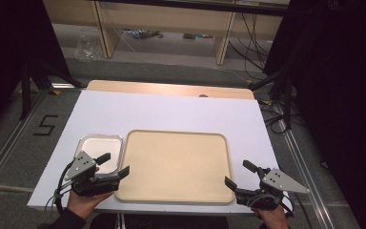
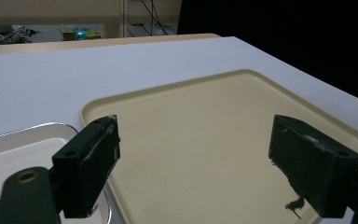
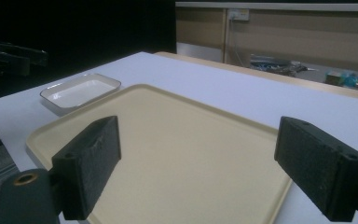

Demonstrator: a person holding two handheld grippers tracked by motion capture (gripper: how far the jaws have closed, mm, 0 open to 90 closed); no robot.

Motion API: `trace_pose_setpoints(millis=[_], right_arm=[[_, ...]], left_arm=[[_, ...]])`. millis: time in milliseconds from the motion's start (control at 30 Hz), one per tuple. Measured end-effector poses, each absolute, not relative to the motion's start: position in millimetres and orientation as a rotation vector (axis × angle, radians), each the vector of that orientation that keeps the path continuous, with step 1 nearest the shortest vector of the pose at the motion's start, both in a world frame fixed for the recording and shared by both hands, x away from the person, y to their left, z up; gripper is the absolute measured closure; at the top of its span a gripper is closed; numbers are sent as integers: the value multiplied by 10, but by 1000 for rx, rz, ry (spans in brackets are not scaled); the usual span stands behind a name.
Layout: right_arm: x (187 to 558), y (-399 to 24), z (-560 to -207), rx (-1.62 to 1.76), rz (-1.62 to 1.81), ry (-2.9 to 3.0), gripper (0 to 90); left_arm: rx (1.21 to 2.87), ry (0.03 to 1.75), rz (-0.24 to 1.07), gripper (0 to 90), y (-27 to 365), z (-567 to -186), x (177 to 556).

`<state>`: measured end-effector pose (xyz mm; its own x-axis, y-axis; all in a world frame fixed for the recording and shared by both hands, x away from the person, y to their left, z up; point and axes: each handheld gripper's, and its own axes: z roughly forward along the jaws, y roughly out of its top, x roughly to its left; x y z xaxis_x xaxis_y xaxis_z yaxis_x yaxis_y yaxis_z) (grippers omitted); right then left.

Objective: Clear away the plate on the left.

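— Hovering, both of them: the left gripper (image 1: 109, 166) hangs over the seam between the dish (image 1: 88, 142) and the tray (image 1: 176, 136), and the right gripper (image 1: 240, 175) sits off the tray's near right corner. Jaws spread wide on each, nothing between them.

— So which step is this?

— A start, I'd judge. Neither tool touches anything, and the tray holds nothing.

— What does the next move call for?

— Probably the left gripper dropping onto the dish's rim. That rim is thin and low, so one jaw has to go inside the wall and one outside, then close squarely.

— Where's the dish exactly?

— On the white table (image 1: 171, 112), just beside the tray's left edge, near the front left corner.

— How does it look?

— Small, shallow, rectangular with rounded corners, white inside with a shiny metal rim (image 3: 81, 88). The tray (image 2: 205, 140) is beige, flat, with a raised lip.
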<state>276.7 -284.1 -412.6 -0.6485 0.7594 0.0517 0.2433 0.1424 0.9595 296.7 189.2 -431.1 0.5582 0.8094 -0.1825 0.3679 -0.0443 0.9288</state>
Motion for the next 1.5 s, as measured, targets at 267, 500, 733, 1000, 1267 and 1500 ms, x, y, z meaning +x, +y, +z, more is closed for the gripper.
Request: trace_pose_setpoints(millis=[267, 500, 733, 1000, 1267, 1500], right_arm=[[2769, -2841, -4126, 955, 1524, 1975, 152], [2766, -2841, -4124, 956, 1526, 1977, 152], [2767, -2843, -4125, 956, 1526, 1976, 152], [2767, -2841, -4125, 955, 1526, 1978, 152], [2773, -2840, -4127, 946, 1528, 1979, 152], [2777, -2840, -4128, 938, 1531, 1984, 152]], left_arm=[[1664, 1026, 470, 161, 1897, -4329, 2993], [1645, 1044, 475, 161, 1926, -4320, 2998], [1629, 1059, 485, 161, 1970, -4308, 3013], [1628, 1080, 491, 161, 2032, -4307, 3052], [1634, 1110, 502, 160, 2116, -4320, 3132], [1616, 1177, 500, 161, 2212, -4338, 3231]])
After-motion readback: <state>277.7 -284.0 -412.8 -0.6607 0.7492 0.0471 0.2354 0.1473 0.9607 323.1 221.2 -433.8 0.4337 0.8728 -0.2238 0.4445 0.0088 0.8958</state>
